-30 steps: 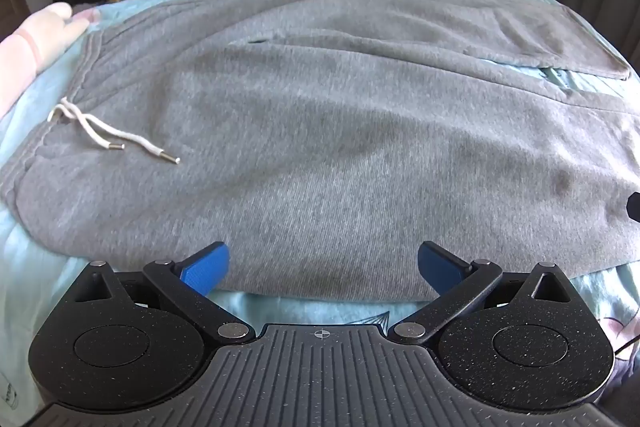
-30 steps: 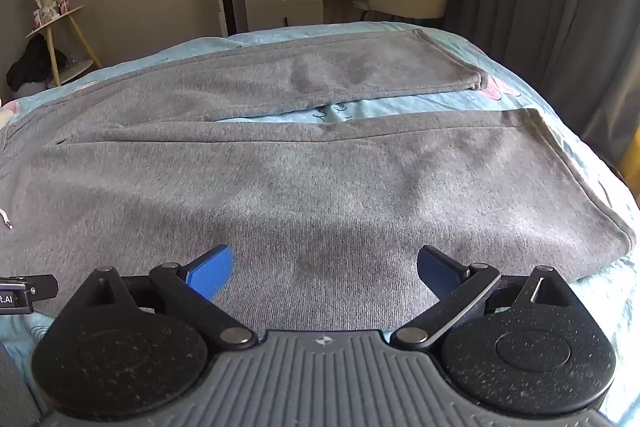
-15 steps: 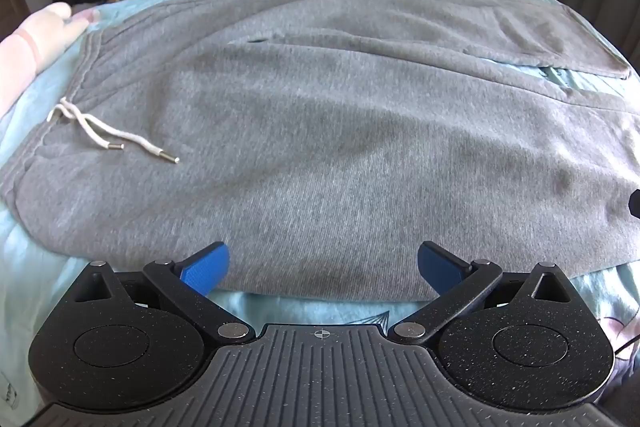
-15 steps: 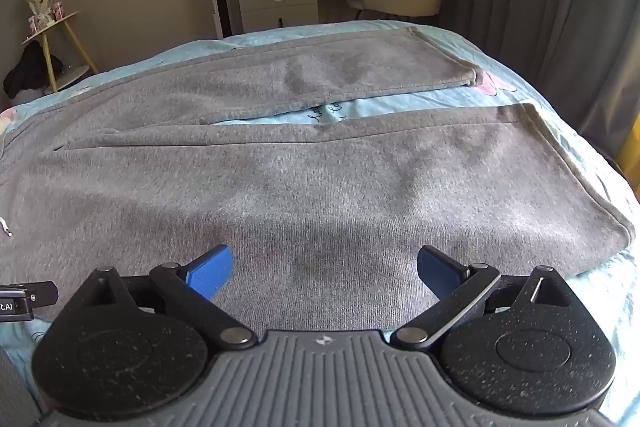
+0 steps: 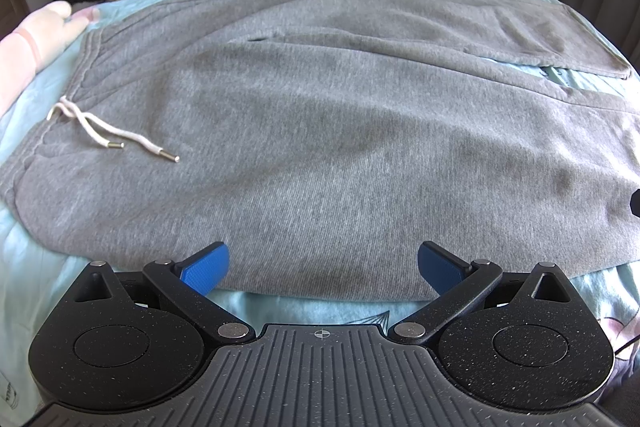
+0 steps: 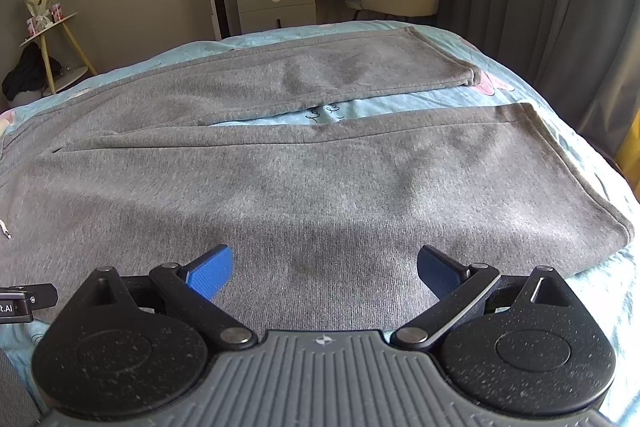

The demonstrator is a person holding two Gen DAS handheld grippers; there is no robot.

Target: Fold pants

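Nothing moved: one pants (image 5: 320,131), two open tools (image 5: 323,269).

The pants (image 5: 320,131) are showing a matt grey knit cloth with a fine ribbed weave, and the drawstring (image 5: 100,127) at nine o'clock is looking like white braided cord tipped in shiny metal. The sheet (image 5: 304,307) is lying as smooth pale-blue printed cloth. The left gripper (image 5: 323,265) is showing speckled matt black plastic, blue textured pads (image 5: 206,267), bright metal pins.
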